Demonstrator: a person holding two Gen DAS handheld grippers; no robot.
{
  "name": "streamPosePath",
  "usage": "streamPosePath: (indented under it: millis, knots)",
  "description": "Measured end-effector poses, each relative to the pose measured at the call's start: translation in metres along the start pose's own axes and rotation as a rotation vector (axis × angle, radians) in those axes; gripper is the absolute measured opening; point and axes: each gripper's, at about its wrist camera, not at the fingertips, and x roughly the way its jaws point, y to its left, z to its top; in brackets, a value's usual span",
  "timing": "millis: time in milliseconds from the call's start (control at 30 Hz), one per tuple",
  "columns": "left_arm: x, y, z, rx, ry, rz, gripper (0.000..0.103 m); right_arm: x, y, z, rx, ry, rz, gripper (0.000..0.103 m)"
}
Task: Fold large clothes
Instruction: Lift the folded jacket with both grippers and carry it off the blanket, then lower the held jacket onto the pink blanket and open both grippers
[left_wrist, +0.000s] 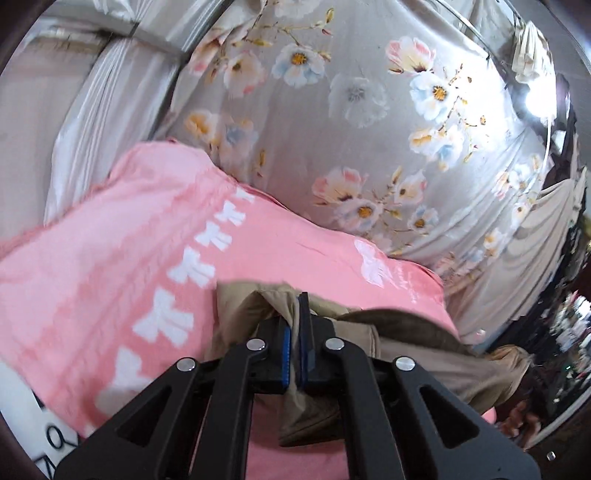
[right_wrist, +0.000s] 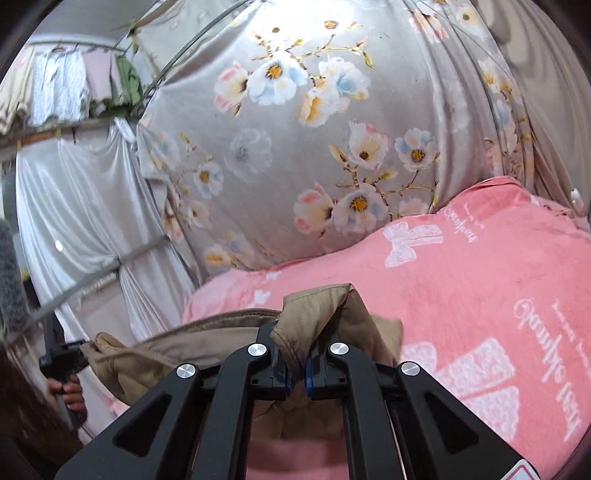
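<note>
I judge the tan garment (left_wrist: 424, 354) soft, limp and light enough to sag between grips, so I take it at hems and corners. My left tongs (left_wrist: 295, 328) pinch a bunched edge at the lower centre of the frame; my right tongs (right_wrist: 297, 363) pinch another fold (right_wrist: 317, 314) likewise. The cloth hangs between them, lower in both views, over the pink blanket (right_wrist: 480, 266).
</note>
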Motion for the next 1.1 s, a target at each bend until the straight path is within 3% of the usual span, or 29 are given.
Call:
streamPosePath:
  millis: [200,333,433,600,833,1100]
  knots:
    - [0.12,0.008,0.029,0.037,0.103,0.163,0.004,0.125,-0.048,0.012,0.097,0.09,-0.155,0.004]
    - [0.201,0.031,0.022,0.026,0.192,0.274,0.004,0.199,-0.076,-0.007,0.122,0.177,-0.254,0.004]
    - [0.252,0.052,0.005,0.009,0.261,0.338,0.004,0.231,-0.094,-0.021,0.16,0.217,-0.299,0.004]
    - [0.29,0.067,-0.016,0.027,0.31,0.393,0.004,0.259,-0.113,-0.035,0.198,0.257,-0.334,0.004]
    - [0.315,0.075,-0.029,0.03,0.348,0.394,0.005,0.284,-0.125,-0.056,0.184,0.317,-0.392,0.004]
    - [0.333,0.079,-0.045,0.054,0.357,0.402,0.005,0.303,-0.136,-0.077,0.194,0.365,-0.398,0.004]
